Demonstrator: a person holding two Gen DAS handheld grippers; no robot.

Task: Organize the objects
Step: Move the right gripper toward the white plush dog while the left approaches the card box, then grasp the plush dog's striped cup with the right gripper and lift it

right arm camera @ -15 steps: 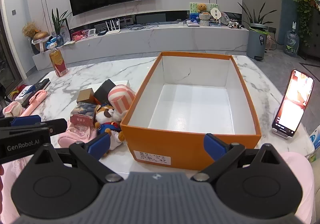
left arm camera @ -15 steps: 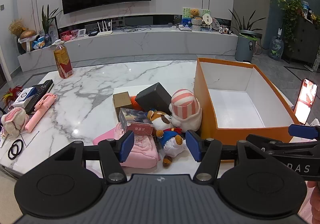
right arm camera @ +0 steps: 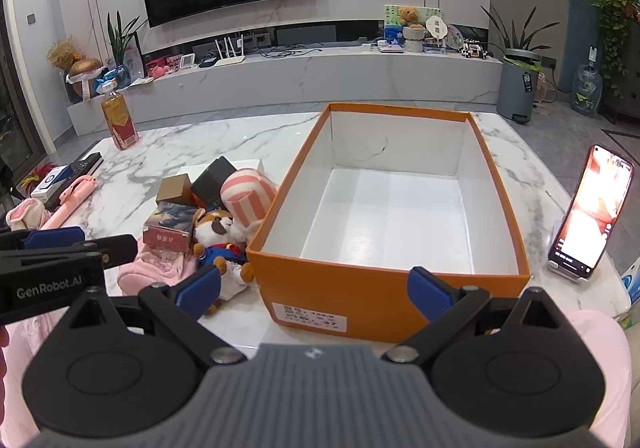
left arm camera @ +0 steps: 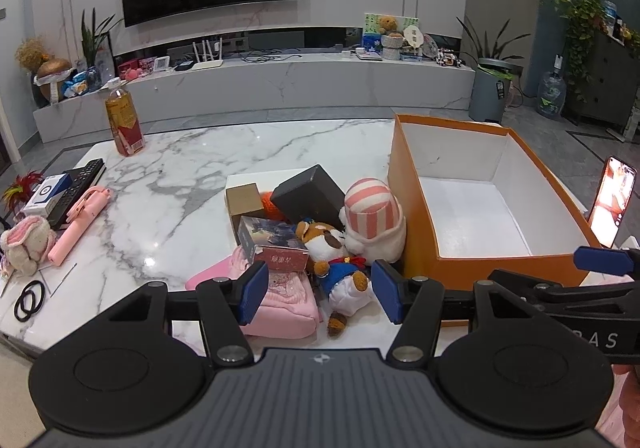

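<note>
The marble table (left arm camera: 192,167) carries everything. The empty orange box (right arm camera: 360,288) stands toward its right near corner, and a lit phone (right arm camera: 592,215) is propped just beside the box's right wall. The pile to be sorted lies against the box's left wall, near the table's front edge: striped plush (left arm camera: 372,215), dark box (left arm camera: 308,191), printed carton (left arm camera: 272,240), pink pouch (left arm camera: 280,308) and fox doll (left arm camera: 336,260).

The left gripper (left arm camera: 316,296) hovers over the doll, jaws apart, nothing between them. The right gripper (right arm camera: 316,288) faces the box's near wall, jaws spread wide and empty.

Risks: a grab at the doll could drag the pouch toward the front edge, or topple the stacked cartons. A wide swing on the right could knock the phone. Open marble lies left of the pile and behind it.
</note>
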